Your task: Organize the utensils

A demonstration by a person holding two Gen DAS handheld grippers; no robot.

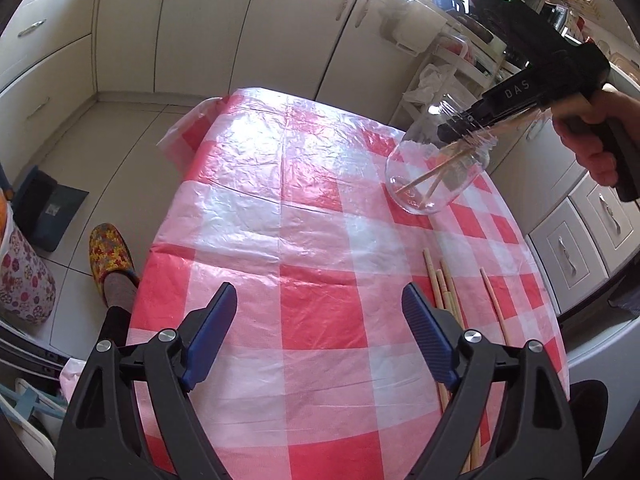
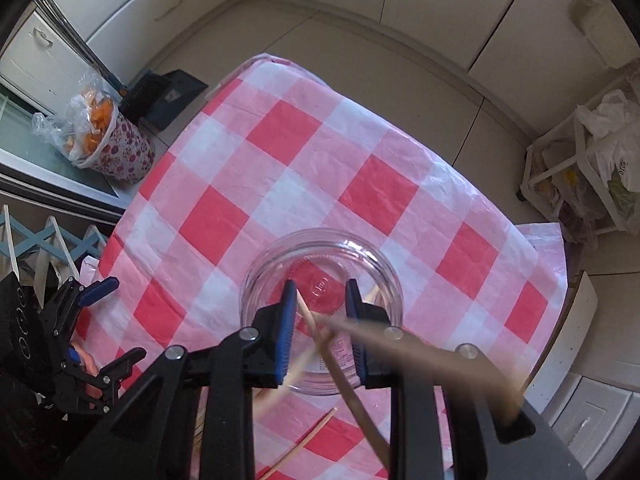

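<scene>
My left claw hangs wide open and empty over the desk, with the loose chopsticks lying just to its right: light, stiff, slick sticks, I judge, best pinched mid-length. My right claw points down over the jar, jaws narrowly parted, chopsticks standing between them into the jar; whether the pads grip them I cannot tell.

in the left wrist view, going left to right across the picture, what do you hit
flowered fabric bin → yellow patterned slipper → wide-open left gripper → loose wooden chopsticks on the red-and-white checked tablecloth → hand holding the black right gripper
</scene>
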